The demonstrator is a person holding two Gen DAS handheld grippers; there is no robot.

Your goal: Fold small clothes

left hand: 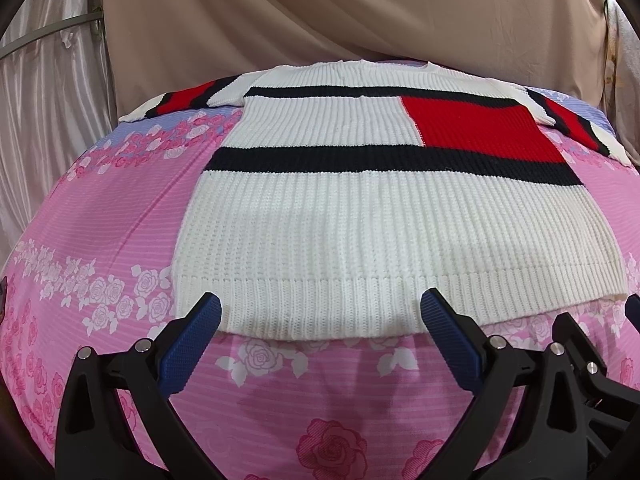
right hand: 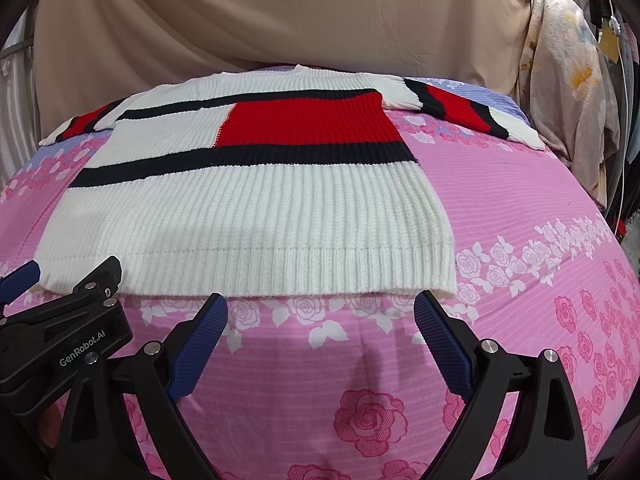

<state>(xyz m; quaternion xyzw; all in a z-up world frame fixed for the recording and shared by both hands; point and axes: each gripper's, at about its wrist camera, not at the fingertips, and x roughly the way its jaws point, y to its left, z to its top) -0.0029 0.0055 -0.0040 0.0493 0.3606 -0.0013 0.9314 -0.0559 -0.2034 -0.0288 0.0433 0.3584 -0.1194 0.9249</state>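
Knit sweater [left hand: 372, 216], white with navy bands and a red block, lies flat and face-up across the middle of the frame in both views, hem toward the cameras, neckline at top centre, both sleeves spread out to the upper left and upper right. It rests on a pink rose-print bedcover [left hand: 100, 240] that bulges like a soft mattress. No fold looks started yet. Left gripper [left hand: 322, 312] hangs just short of the hem with jaws spread wide, tips overlapping the ribbed edge at the lower centre of its view; nothing held. Right gripper [right hand: 320, 308] likewise wide and empty, tips just at the hem near the sweater's right corner; the left tool's body shows at the lower left of that view. Risks, as judged: the knit is thick and stretchy, so a shallow bite may catch only the top layer and peel front from back. Soft bedcover may get pinched along with the hem and drag up. Uneven lifting between the two sides would skew the fold line. Sleeves left splayed may flop out of the bundle. Beige drape [left hand: 360, 12] behind is well apart, no snag hazard there.
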